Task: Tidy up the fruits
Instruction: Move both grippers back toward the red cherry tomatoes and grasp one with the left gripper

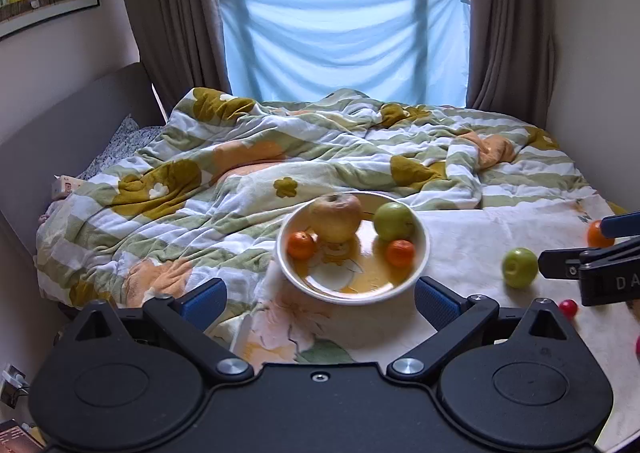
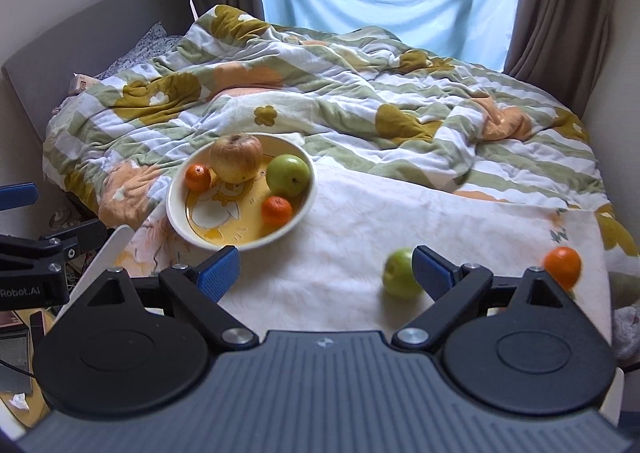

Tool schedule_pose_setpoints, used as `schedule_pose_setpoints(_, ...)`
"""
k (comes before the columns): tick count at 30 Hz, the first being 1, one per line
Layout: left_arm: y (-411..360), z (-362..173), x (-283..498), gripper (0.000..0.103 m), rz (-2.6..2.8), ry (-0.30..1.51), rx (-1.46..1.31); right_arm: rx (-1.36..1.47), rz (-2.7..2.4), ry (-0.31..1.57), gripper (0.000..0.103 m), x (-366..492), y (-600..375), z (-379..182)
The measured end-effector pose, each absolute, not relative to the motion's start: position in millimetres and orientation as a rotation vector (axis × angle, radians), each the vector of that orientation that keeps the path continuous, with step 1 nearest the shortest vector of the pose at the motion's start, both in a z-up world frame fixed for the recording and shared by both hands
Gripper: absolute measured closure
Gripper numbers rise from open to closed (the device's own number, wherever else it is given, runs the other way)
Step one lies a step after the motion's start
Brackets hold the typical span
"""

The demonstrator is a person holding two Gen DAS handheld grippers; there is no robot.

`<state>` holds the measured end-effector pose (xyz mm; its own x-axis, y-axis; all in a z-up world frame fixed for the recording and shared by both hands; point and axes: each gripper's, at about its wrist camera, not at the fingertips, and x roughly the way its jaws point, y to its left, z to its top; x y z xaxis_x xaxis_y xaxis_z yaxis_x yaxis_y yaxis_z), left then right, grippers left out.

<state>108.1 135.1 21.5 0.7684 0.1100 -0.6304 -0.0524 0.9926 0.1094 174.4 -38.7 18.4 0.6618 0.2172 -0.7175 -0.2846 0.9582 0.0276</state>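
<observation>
A cream bowl (image 1: 420, 257) (image 2: 176, 213) sits on a white cloth on the bed. It holds a large yellow-red apple (image 1: 335, 216) (image 2: 236, 158), a green apple (image 1: 394, 221) (image 2: 288, 175) and two tangerines (image 1: 301, 245) (image 1: 400, 253). A loose green apple (image 1: 519, 267) (image 2: 398, 273) and a loose tangerine (image 1: 597, 234) (image 2: 562, 261) lie on the cloth to the right. My left gripper (image 1: 320, 303) is open and empty just before the bowl. My right gripper (image 2: 326, 273) is open and empty, its right finger next to the loose green apple.
A rumpled flowered quilt (image 1: 280, 149) covers the bed behind the bowl. A small red fruit (image 1: 568, 308) lies at the right edge of the left wrist view. A grey headboard (image 1: 72, 125) is on the left, curtains and a window behind.
</observation>
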Motion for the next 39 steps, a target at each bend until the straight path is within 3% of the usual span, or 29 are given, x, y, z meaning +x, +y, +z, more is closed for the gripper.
schedule_pose_setpoints(19,-4,-1,63,0.001,-0.079,0.720,0.118,-0.037,0.169,0.802,0.000,72,-196,0)
schedule_pose_setpoints(39,-88,-73,141,0.010,-0.323,0.869,0.244,0.015,0.063,0.870,0.000,69,-261,-69)
